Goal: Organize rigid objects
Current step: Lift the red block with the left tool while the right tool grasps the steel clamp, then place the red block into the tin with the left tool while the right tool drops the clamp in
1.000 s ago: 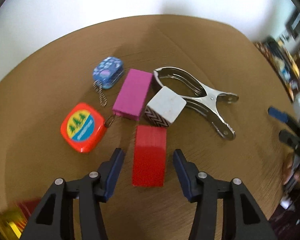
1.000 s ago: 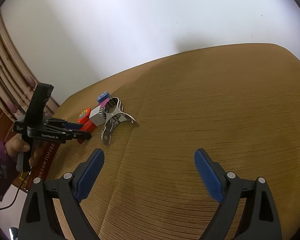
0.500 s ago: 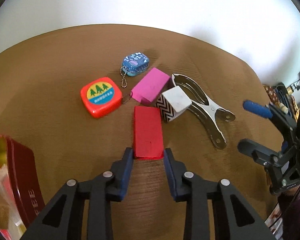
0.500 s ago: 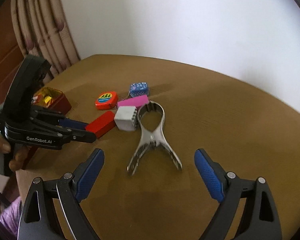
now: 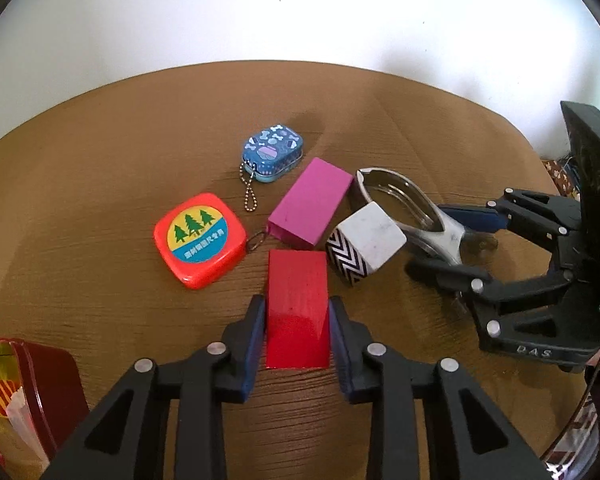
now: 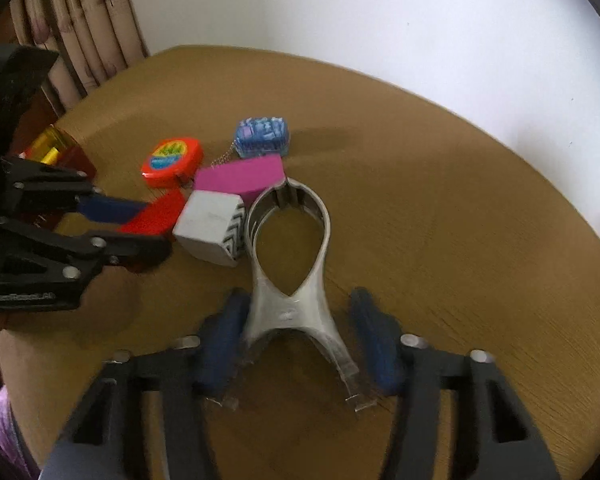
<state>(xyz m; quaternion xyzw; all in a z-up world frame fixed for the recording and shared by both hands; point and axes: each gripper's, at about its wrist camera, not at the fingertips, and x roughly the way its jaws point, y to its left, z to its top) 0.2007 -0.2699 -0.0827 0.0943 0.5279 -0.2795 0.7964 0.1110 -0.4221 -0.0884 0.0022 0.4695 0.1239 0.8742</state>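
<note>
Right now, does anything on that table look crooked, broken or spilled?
Nothing broken or spilled. The things lie bunched at odd angles: the red block, in the left gripper, is tipped up at its near end, and the white cube leans against the metal clamp.

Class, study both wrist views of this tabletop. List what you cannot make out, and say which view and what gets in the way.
- Right gripper pads: right wrist view, motion blur; contact with the metal clamp unclear.
- Clamp handles: left wrist view, hidden behind the right gripper.
- Red tin: left wrist view, cut off by the edge; contents unclear.
- Blue tin pattern: right wrist view, blurred.
</note>
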